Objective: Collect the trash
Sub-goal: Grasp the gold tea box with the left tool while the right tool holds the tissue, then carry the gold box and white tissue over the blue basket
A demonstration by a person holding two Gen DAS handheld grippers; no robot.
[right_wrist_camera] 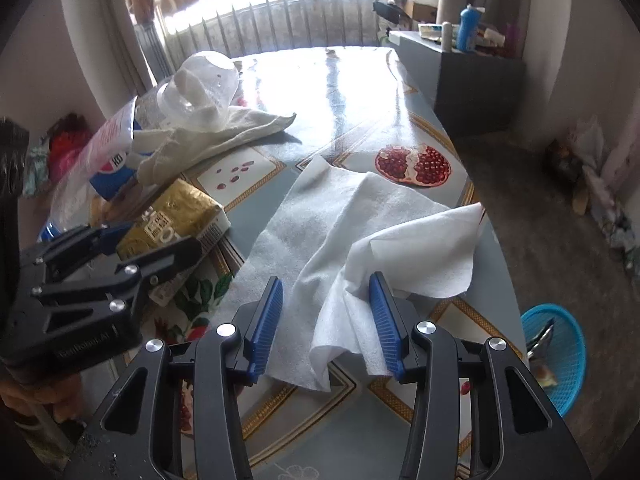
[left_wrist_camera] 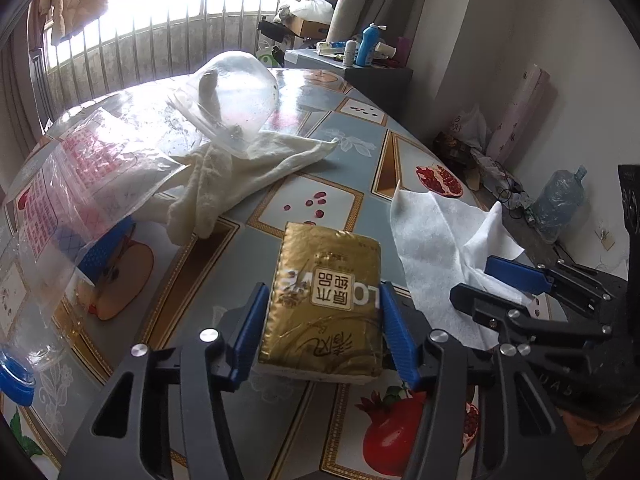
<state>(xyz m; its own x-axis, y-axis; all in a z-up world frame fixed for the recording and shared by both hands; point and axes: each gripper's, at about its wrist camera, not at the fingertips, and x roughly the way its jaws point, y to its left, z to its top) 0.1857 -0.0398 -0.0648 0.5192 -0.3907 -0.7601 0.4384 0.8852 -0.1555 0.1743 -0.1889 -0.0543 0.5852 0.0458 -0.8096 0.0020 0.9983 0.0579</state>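
A gold tissue pack [left_wrist_camera: 320, 304] lies on the fruit-print table [left_wrist_camera: 340, 136], and my left gripper [left_wrist_camera: 323, 286] is shut on it, its blue pads against both long sides. In the right wrist view the same pack [right_wrist_camera: 180, 208] shows between the left gripper's [right_wrist_camera: 160, 236] fingers. A white tissue sheet [right_wrist_camera: 320, 208] is spread near the table's right edge, with a crumpled fold raised. My right gripper [right_wrist_camera: 326, 280] stands open over that fold, the right finger [right_wrist_camera: 384, 316] brushing it. The left wrist view shows the right gripper [left_wrist_camera: 474, 278] on the tissue sheet [left_wrist_camera: 436, 232].
A clear plastic bowl [left_wrist_camera: 236, 96] rests upside down on a cream cloth [left_wrist_camera: 240, 164]. A printed plastic bag [left_wrist_camera: 88, 184] and a clear bottle with a blue cap [left_wrist_camera: 16, 380] lie at the left. A blue basket [right_wrist_camera: 560, 360] holding some trash stands on the floor beyond the table's right edge.
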